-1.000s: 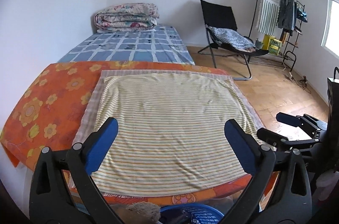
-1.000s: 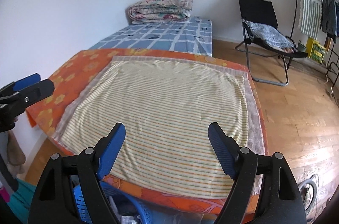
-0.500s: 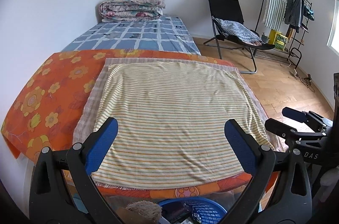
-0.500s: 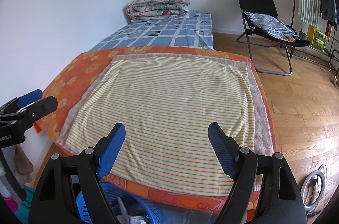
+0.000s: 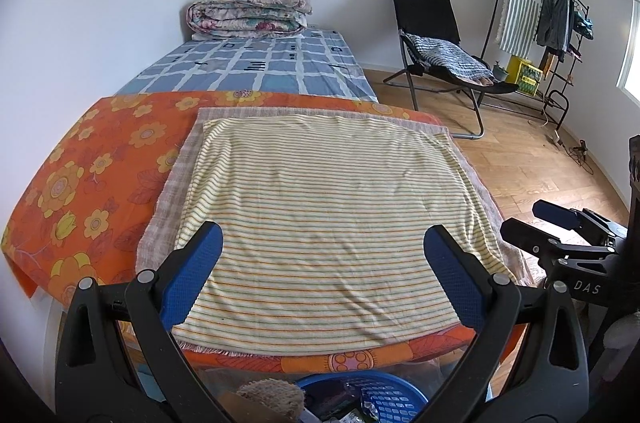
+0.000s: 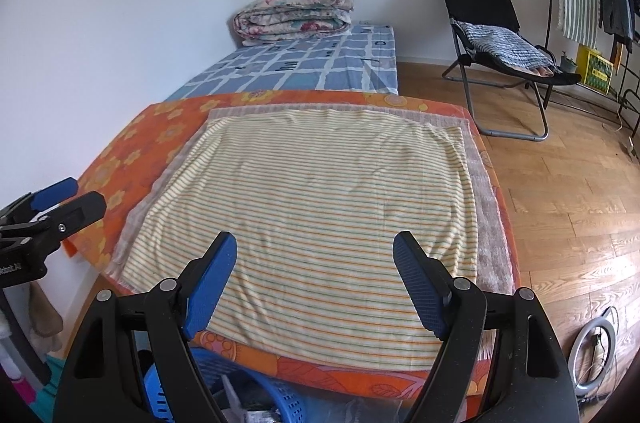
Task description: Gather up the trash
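Note:
Both grippers hang open and empty over the near edge of a low surface. My left gripper (image 5: 324,271) has its blue pads wide apart above a yellow striped cloth (image 5: 320,207). My right gripper (image 6: 314,279) is equally wide over the same striped cloth (image 6: 320,199). Directly below, at the bottom edge, sits a blue plastic basket (image 5: 384,395) with wrappers and scraps inside; its rim (image 6: 276,395) also shows in the right wrist view. The right gripper (image 5: 560,227) appears at the right of the left wrist view, and the left gripper (image 6: 52,207) at the left of the right wrist view.
An orange flowered sheet (image 5: 96,179) lies under the striped cloth. Beyond is a bed with a blue checked cover (image 5: 256,67) and a folded quilt (image 5: 248,11). A black folding chair (image 5: 436,35) and a clothes rack (image 5: 548,7) stand on the wooden floor at right. A ring light (image 6: 596,343) lies on the floor.
Both views have pulled back and tilted slightly, so the bed and chair look farther away and more of the blue basket shows below. Both grippers stay open.

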Demonstrator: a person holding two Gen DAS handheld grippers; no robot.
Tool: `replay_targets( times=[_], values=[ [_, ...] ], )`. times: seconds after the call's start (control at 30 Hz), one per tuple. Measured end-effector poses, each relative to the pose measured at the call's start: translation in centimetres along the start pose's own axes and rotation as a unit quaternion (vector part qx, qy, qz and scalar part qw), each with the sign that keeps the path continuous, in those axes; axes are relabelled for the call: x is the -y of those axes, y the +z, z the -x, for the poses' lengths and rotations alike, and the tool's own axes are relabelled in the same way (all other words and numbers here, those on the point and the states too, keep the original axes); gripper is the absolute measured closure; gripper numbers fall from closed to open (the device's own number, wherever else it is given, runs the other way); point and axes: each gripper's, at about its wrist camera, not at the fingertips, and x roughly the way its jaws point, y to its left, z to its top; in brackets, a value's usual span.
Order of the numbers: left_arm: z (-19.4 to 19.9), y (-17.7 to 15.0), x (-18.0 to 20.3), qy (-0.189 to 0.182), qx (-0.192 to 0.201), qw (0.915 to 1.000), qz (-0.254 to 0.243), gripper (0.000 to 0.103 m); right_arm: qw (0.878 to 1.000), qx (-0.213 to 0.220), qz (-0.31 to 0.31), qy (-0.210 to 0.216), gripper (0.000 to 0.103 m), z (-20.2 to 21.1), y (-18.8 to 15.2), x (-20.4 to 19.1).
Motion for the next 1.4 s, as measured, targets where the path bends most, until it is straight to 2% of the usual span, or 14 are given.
replay_targets(
  times=[1.0, 1.4],
  values=[
    [0.1, -0.2, 0.6, -0.004, -0.005, 1.0000, 0.002, 0.001, 1.000, -0.003, 0.001, -0.003, 0.022, -0.1, -0.1, 0.3],
    [0.5, -0.1, 1.0, 0.006, -0.002, 1.0000, 0.007, 0.001, 1.000, -0.006, 0.003, -0.005, 0.023, -0.1, -0.4, 0.4]
  ],
)
